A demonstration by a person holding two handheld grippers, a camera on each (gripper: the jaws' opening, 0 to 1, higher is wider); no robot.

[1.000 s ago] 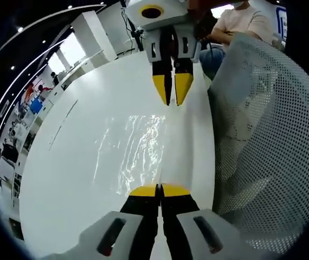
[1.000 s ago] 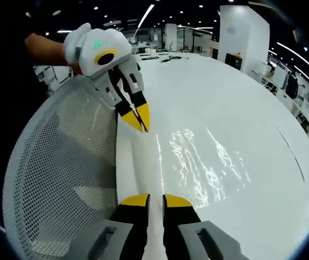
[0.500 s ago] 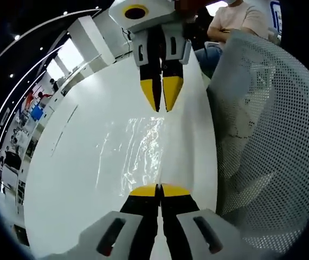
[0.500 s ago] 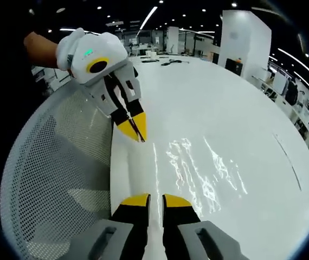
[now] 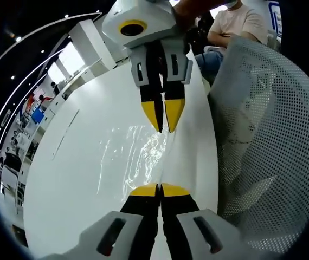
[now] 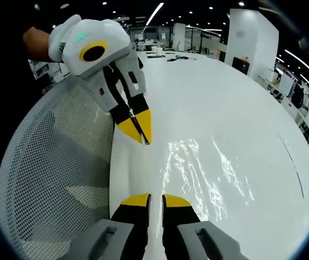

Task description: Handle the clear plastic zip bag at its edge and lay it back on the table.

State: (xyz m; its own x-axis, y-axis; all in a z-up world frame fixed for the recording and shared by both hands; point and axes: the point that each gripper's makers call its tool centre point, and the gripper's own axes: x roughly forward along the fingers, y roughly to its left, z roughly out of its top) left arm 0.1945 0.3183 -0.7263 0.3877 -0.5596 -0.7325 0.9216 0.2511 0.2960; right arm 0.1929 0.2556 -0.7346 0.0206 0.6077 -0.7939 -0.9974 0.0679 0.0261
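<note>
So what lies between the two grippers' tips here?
In the left gripper view, the clear plastic zip bag spans from the left gripper to the right gripper, over the white table.

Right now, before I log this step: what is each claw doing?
Left claw: shut on the edge of the clear zip bag.
Right claw: slightly open around the bag's edge; whether it grips cannot be told.

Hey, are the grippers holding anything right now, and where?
Both the left gripper and the right gripper pinch the clear zip bag at its edge.
</note>
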